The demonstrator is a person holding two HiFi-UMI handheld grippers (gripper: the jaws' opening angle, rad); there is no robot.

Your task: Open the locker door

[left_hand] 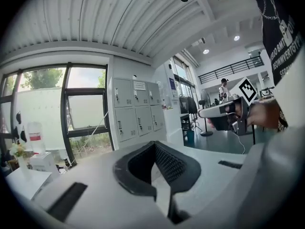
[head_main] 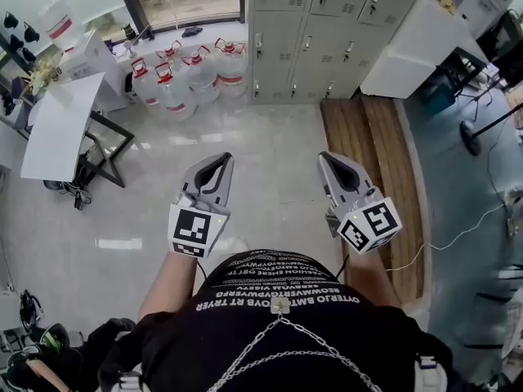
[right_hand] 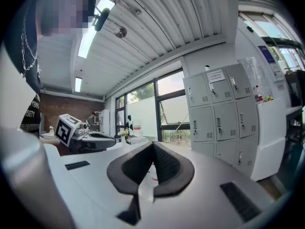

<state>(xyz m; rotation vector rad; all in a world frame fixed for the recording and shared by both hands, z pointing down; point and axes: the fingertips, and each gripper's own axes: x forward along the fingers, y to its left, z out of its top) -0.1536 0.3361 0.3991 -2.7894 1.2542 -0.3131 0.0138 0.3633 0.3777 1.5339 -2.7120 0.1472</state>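
- Well short of the locker bank [head_main: 327, 23], out on bare floor. No door touched, every visible door shut, so judged to be at the approach.
- Left gripper [head_main: 219, 163] pressed together on nothing, tips aimed toward the locker bank.
- Right gripper [head_main: 333, 162] likewise closed and empty, level with its partner and equally far from the locker bank.
- Water jugs [head_main: 184, 76] clustered just left of the locker bank, white counter [head_main: 417, 43] butting against its right side, wooden platform [head_main: 372, 162] running out from its foot on the right.
- Best done by walking straight in between jugs and platform, picking one door and squaring up to its handle.
- Worth spreading the chosen jaws before arriving; no way to take a small upright handle with tips closed.
- Then close on the handle and pull outward along the hinge arc, not straight back, keeping the spare gripper clear of the swing.
- Likely risk: slipping off the slim handle if approached at a slant.
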